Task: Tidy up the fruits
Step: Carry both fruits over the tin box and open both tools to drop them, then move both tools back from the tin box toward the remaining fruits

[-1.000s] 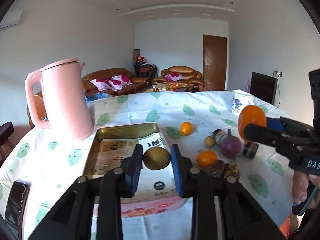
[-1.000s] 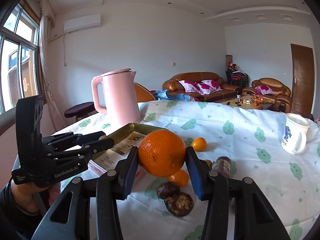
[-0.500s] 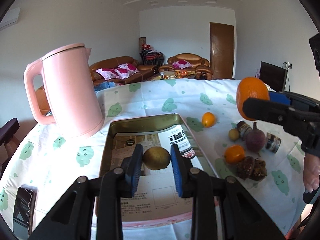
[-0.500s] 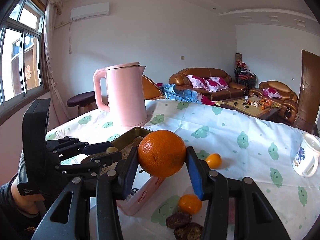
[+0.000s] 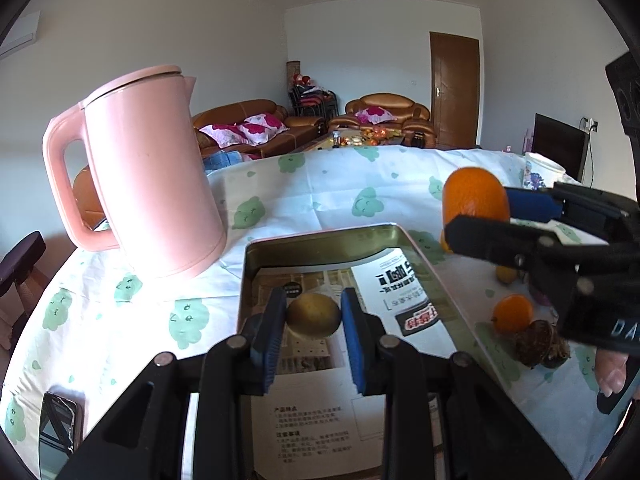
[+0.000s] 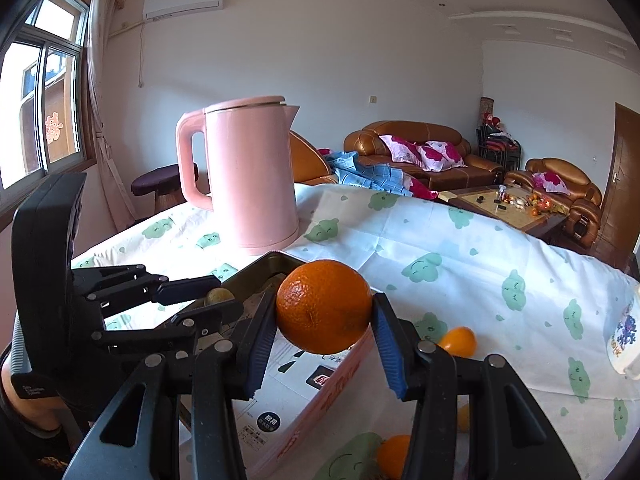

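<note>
My left gripper point(image 5: 314, 318) is shut on a small yellow-green fruit point(image 5: 314, 315) and holds it over the open metal tin point(image 5: 320, 238), which is lined with printed paper. My right gripper point(image 6: 324, 330) is shut on a large orange point(image 6: 324, 306) and holds it above the tin's right rim point(image 6: 280, 258). The orange also shows in the left wrist view point(image 5: 474, 198), and the left gripper with its fruit point(image 6: 218, 296) shows in the right wrist view. A small orange fruit point(image 5: 513, 314) and a dark wrinkled fruit point(image 5: 540, 344) lie on the cloth right of the tin.
A pink kettle point(image 5: 152, 188) stands close behind the tin's left corner. A white mug point(image 6: 626, 336) stands at the far right of the table. More small orange fruits point(image 6: 458, 340) lie on the cloth. A phone point(image 5: 60, 424) lies at the near left edge.
Both grippers have moved left with their fruits. The left one is now farther in over the tin, and the orange has come over the tin's right rim.
</note>
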A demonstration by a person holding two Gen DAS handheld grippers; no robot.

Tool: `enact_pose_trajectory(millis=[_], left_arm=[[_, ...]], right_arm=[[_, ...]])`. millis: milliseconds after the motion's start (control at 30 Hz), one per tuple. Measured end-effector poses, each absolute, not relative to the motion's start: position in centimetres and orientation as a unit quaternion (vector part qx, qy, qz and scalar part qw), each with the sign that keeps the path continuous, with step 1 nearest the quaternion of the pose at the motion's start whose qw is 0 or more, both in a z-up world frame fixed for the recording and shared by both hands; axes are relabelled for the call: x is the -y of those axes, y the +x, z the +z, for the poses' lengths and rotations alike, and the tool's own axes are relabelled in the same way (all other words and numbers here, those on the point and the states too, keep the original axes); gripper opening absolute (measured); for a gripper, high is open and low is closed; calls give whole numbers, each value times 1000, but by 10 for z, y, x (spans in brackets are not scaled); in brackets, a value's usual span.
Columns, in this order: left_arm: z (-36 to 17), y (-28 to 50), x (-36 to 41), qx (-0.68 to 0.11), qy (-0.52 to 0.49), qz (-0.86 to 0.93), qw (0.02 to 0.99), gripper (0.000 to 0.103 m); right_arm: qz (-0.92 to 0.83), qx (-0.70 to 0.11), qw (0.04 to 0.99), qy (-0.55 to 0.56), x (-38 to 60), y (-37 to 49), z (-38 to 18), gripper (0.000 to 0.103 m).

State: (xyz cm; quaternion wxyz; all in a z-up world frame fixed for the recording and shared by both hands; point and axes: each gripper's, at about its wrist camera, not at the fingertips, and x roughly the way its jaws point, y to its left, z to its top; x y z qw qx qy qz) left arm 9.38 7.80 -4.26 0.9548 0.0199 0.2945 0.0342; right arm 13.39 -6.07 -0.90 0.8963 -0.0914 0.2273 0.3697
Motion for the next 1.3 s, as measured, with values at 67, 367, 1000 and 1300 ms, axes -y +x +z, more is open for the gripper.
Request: enact_pose_trajectory(millis=[67,367,1000,1300], left_arm=[[-45,97,-80,-300,19,34,953,30],[-50,107,-87,-312,23,39,949,30],[-64,115,-90,-339,31,38,939,31],[-58,102,-93,-323,1,41,946,61]], right_arm=[[369,-233,895,-94,56,136,-14,49],[367,-261,888,-96,40,151,-35,49],[367,-291,876,-113,22,153,-57,50],[354,-282,887,-95,37,147,-46,64]])
